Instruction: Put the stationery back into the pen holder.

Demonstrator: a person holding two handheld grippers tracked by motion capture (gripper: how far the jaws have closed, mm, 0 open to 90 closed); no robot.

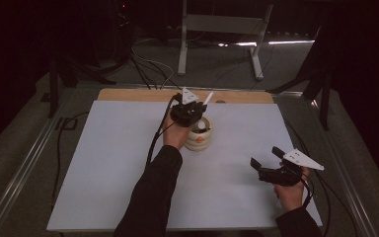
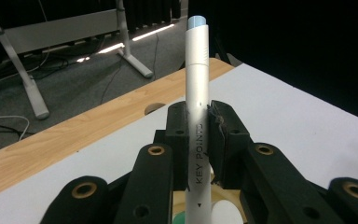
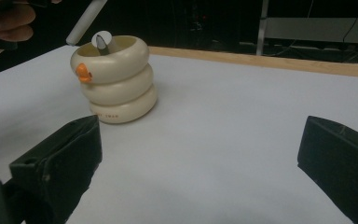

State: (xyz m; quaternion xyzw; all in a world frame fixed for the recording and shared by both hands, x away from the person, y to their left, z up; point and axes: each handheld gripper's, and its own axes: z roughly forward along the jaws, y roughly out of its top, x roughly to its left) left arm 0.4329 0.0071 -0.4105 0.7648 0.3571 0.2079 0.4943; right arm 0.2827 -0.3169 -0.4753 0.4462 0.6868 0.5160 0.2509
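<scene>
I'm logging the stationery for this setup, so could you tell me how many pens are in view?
2. One white pen is clamped in the left gripper above the cream ringed holder. A second pen already stands inside that holder. More could be hidden deeper inside.

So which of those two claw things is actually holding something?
The left gripper, over the cream holder: its jaws are shut on a white pen. The right gripper sits apart on the mat with jaws wide open and nothing between them.

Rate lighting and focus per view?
High view: dim, dark surround, floor glare streak; holder small, soft. Left gripper view: pen sharp, print legible; left gripper base blurs. Right gripper view: holder evenly lit, near fingers soft.
</scene>
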